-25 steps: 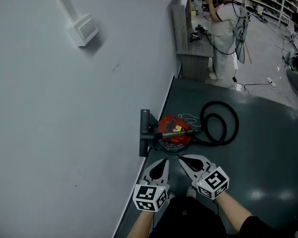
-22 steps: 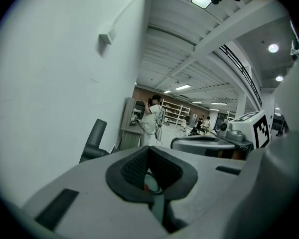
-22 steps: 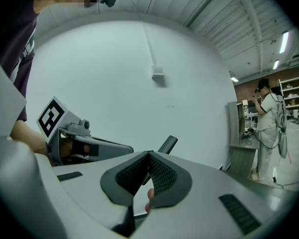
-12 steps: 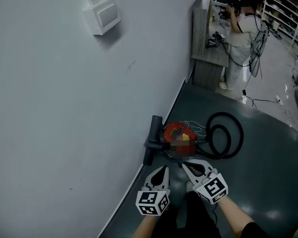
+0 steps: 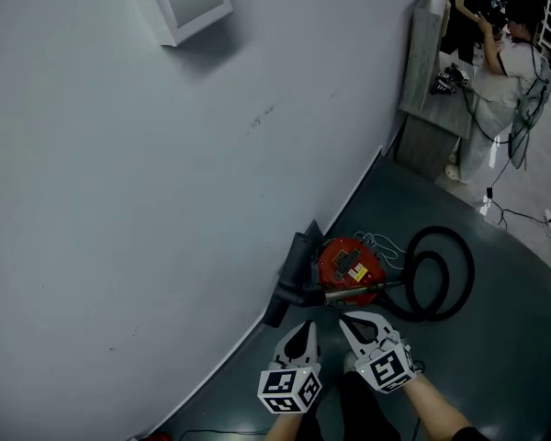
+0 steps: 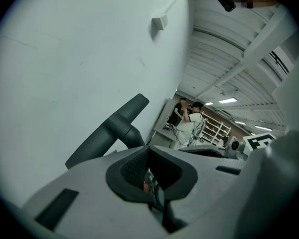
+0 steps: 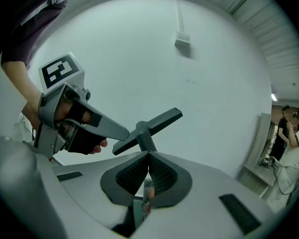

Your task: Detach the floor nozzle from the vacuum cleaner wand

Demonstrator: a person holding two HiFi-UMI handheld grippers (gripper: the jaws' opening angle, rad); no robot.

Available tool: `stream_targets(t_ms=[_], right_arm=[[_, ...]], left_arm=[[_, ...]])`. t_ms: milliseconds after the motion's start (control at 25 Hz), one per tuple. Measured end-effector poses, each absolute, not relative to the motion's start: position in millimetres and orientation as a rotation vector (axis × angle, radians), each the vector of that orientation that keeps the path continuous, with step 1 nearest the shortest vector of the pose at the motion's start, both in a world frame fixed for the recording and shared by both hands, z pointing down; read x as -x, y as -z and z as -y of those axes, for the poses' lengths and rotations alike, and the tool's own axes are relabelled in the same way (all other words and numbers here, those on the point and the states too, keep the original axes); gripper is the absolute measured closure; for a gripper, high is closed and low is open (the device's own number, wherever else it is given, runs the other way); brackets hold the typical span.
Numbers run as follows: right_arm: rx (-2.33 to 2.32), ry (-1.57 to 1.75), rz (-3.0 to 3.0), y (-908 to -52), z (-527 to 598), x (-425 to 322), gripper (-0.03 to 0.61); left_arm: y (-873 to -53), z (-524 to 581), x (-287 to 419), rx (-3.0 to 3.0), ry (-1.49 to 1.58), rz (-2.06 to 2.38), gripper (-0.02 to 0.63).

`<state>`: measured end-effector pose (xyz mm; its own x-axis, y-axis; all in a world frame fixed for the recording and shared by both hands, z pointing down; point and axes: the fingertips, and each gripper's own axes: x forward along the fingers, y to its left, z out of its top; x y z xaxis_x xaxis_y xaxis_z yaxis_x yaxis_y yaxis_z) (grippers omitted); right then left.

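The dark grey floor nozzle (image 5: 292, 278) lies on the floor against the wall, joined to a wand (image 5: 354, 290) that runs past the red vacuum body (image 5: 351, 265). A black hose (image 5: 438, 274) loops to the right of the body. My left gripper (image 5: 305, 327) and right gripper (image 5: 348, 319) hover side by side just short of the wand, both shut with nothing in them. The nozzle (image 6: 108, 131) rises above the closed left gripper (image 6: 149, 156). In the right gripper view the nozzle (image 7: 150, 125) stands over the shut right gripper (image 7: 148, 158), with the left gripper (image 7: 82, 117) beside it.
A pale wall (image 5: 119, 200) fills the left, with a square box (image 5: 188, 3) mounted high on it. A grey counter (image 5: 433, 81) stands at the far right, where people (image 5: 507, 72) work. Cables (image 5: 510, 214) trail over the dark floor there.
Both grippers have sunk and drawn closer to the nozzle and wand, still shut. The head view has swung, so the wall box and the counter sit further right.
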<state>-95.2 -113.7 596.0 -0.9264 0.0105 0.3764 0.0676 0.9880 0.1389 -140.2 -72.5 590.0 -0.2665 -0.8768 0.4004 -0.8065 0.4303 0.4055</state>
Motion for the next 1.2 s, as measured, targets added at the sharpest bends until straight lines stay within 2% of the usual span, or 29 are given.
stream_targets(t_ms=[360, 480, 680, 800, 1200], right_arm=[[0.13, 0.27, 2.736, -628, 136, 107, 0.554], [0.149, 0.3, 2.714, -647, 141, 114, 0.505], [0.229, 0.399, 2.661, -676, 138, 126, 0.466], [0.241, 0.46, 2.636, -690, 139, 135, 0.422], [0.246, 0.544, 2.645, -692, 138, 160, 0.411]], left_arm=[[-606, 85, 146, -1.262, 0.211, 2.161, 0.601], [-617, 90, 147, -1.197, 0.276, 2.146, 0.531], [-628, 97, 158, -1.113, 0.33, 2.152, 0.466], [-630, 104, 166, -1.106, 0.336, 2.15, 0.436], [-636, 120, 189, -1.013, 0.473, 2.109, 0.422]])
